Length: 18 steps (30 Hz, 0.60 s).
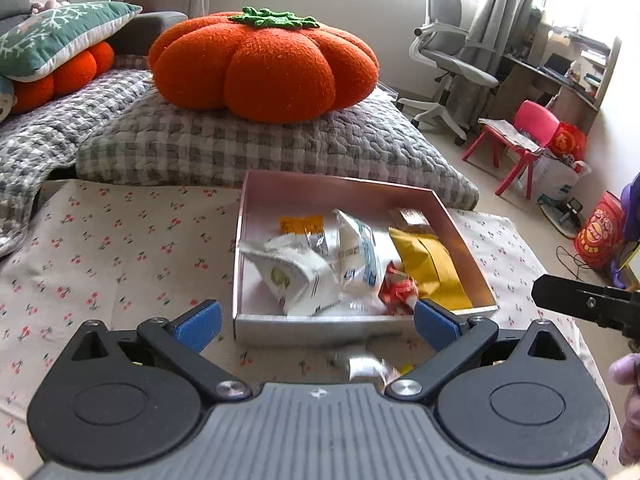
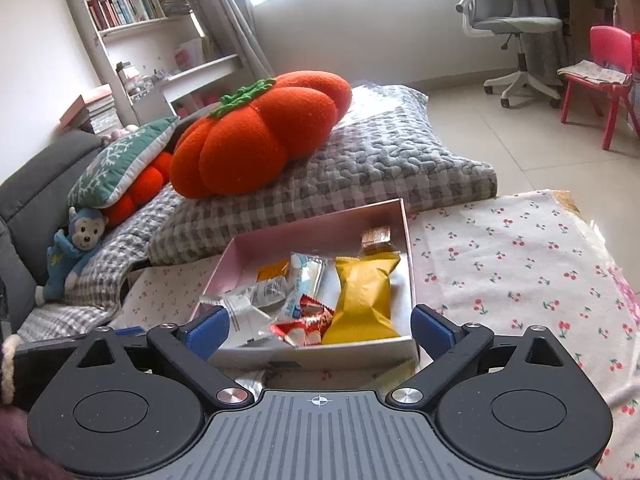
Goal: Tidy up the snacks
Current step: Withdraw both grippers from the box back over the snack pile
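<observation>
Left gripper [image 1: 318, 322]: jaws wide, empty, just short of the box [image 1: 400, 192]. Right gripper [image 2: 320, 326]: jaws wide, empty, at the box's near wall. Box: on the cherry-print cloth [image 1: 120, 248], holding the snacks: yellow packet [image 2: 364, 296], white packets [image 1: 300, 276], red wrappers [image 2: 304, 324]. Behind: orange pumpkin cushion [image 1: 264, 68] on a checked quilt [image 1: 224, 144].

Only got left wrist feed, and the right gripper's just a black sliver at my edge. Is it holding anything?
Observer: No. The right gripper stands wide open with nothing gripped, facing the near wall of the snack box.
Operator: Something's cut off at my left edge under the green pillow. What is it?
Observer: A blue monkey plush, propped against the sofa just below the green pillow.
</observation>
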Each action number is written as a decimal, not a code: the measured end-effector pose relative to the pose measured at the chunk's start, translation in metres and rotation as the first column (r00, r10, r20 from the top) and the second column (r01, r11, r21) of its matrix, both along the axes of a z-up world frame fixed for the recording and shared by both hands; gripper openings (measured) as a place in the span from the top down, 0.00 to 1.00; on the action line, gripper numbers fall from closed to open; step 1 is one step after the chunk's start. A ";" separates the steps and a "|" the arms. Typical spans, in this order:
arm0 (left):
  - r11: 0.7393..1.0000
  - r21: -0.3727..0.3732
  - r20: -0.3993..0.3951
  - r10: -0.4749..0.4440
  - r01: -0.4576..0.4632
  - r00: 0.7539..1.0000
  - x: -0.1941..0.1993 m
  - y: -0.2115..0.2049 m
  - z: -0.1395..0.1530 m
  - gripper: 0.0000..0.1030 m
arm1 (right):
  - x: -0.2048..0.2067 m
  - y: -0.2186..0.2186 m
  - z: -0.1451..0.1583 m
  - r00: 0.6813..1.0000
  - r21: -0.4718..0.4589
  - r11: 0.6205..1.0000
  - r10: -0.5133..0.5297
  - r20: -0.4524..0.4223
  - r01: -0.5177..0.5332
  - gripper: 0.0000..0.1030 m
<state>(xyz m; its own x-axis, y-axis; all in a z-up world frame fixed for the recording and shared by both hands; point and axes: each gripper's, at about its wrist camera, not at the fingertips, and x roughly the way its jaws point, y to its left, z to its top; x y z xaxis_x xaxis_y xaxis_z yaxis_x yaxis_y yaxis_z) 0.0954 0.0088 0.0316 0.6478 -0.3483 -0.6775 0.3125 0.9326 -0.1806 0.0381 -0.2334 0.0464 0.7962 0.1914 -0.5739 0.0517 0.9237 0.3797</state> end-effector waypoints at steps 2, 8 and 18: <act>1.000 0.006 0.000 -0.001 0.001 1.000 -0.008 0.002 0.001 0.01 | -0.007 0.000 -0.001 1.000 0.005 1.000 0.004 -0.005 -0.004 0.04; 1.000 -0.006 -0.012 -0.018 0.018 1.000 -0.025 0.010 0.000 0.00 | -0.028 0.006 -0.005 1.000 -0.041 0.999 0.028 0.000 -0.028 0.03; 0.998 0.026 0.014 -0.058 0.058 0.998 -0.057 0.020 -0.021 0.00 | -0.063 0.020 -0.024 0.997 -0.119 0.990 0.074 0.015 -0.072 0.00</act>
